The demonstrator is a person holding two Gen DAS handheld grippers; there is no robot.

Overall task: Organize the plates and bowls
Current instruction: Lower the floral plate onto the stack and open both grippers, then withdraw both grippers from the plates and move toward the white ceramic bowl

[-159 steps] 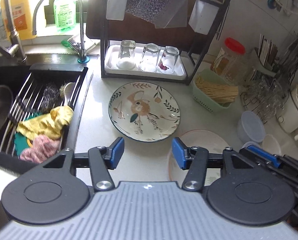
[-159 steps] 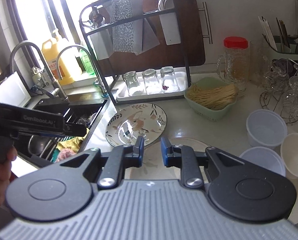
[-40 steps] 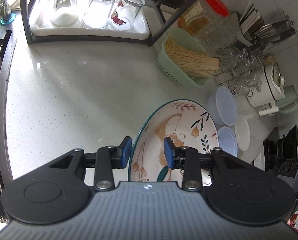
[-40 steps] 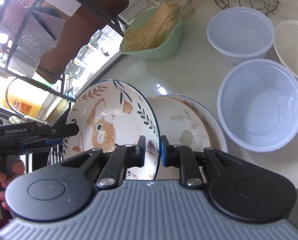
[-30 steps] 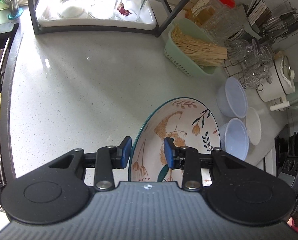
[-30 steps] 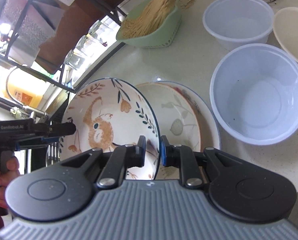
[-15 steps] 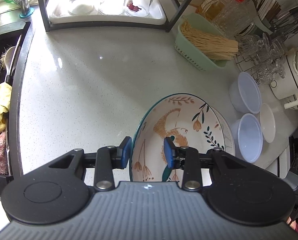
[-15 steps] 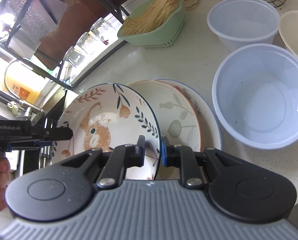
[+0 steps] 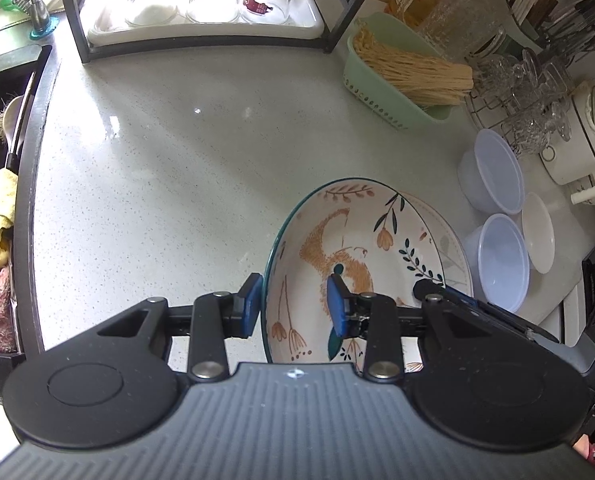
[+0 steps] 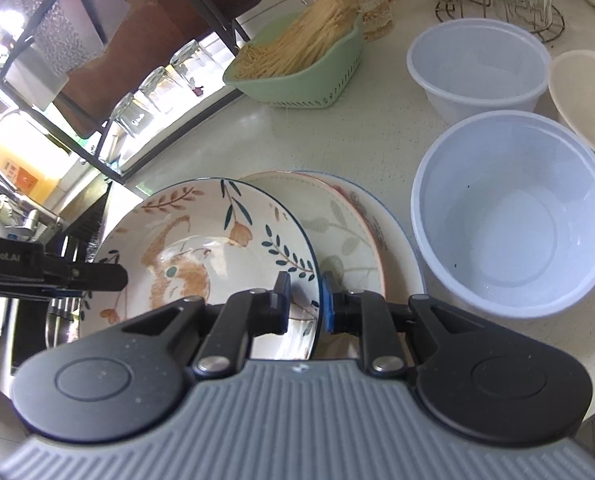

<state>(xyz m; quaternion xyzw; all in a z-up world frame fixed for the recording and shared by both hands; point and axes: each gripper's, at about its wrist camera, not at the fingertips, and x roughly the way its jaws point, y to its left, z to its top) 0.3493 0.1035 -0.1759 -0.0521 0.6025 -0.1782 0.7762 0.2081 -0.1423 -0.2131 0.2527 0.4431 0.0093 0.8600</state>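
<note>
Though lifted earlier, floral plate lower.

The floral plate covers much of the pale plates stacked under it. Its near rim disappears behind each tool's body. The cream bowl runs off the right edge, and the drying rack is cropped at the top.

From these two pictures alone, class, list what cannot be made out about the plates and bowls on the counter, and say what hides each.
- Lower plates, right wrist view: the squirrel plate covers most of them, so their count and patterns stay uncertain.
- Squirrel plate's near rim, both views: the gripper bodies hide it.
- Cream bowl, right wrist view: cut off by the right edge.
- Whether the squirrel plate touches the plates below: its own body hides the contact.
</note>
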